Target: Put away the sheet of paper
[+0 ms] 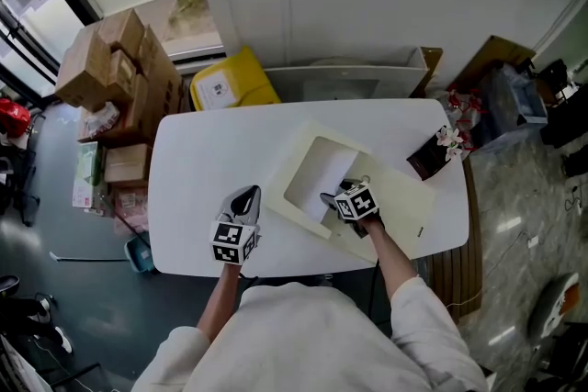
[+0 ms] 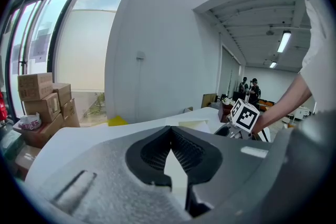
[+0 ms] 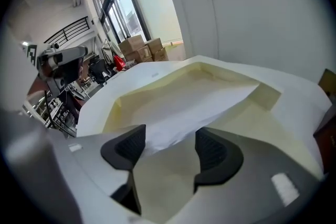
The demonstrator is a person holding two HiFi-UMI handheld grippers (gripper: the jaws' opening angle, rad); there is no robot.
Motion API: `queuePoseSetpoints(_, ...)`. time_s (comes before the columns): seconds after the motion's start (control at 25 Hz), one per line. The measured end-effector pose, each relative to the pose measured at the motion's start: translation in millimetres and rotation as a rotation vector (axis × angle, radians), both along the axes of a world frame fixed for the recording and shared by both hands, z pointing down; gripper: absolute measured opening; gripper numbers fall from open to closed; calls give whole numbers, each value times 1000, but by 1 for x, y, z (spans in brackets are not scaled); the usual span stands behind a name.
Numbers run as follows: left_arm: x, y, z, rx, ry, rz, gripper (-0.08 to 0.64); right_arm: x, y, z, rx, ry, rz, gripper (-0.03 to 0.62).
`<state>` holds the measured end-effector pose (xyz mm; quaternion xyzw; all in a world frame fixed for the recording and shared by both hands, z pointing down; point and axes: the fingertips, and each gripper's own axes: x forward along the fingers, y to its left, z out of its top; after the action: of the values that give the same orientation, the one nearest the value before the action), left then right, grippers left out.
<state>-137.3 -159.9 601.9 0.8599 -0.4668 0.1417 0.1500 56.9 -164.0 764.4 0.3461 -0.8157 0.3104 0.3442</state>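
White sheet of paper (image 1: 327, 175) lies inside the shallow cream cardboard box (image 1: 304, 221) on the white table (image 1: 202, 161). My right gripper (image 3: 170, 147) has its fingers apart with the sheet's edge loose between them, so the box carries it. My left gripper (image 2: 170, 152) has its fingers together, empty, parked clear.

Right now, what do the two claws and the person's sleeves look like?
Both the left claw and right claw have light grey moulded bodies with black ribbed pads. Each carries a white cube printed with black square markers. The person wears a white shirt, forearms bare.
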Motion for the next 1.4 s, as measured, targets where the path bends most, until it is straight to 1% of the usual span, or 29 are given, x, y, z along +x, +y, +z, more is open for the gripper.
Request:
queuePoseSetpoints(0.08,1,-1,-2,4,3,7,2,4,-1,-3,2,-6,30,296)
queuePoseSetpoints(0.2,4,-2,-3,10,8,18,2,14,-3,-7,12,-14,80,297)
queuePoseSetpoints(0.4,6,0,-5,12,14,38,2,31,-2,-15,59,28,138,298)
queuePoseSetpoints(0.52,12,0,-5,15,18,57,2,39,1,-21,91,31,178,295)
queuePoseSetpoints(0.64,18,1,-6,18,20,77,2,46,3,-29,136,35,220,249)
queuePoseSetpoints(0.84,28,3,-9,24,24,111,2,61,8,-51,236,57,308,128)
queuePoseSetpoints(0.92,33,3,-10,27,25,124,2,72,11,-62,283,67,358,79)
queuePoseSetpoints(1.04,40,3,-11,32,27,144,2,88,18,-79,346,76,441,23)
queuePoseSetpoints(1.12,45,3,-12,36,29,158,2,99,26,-89,382,82,490,0)
queuePoseSetpoints(1.4,67,2,-18,52,40,207,2,130,59,-111,459,108,594,0)
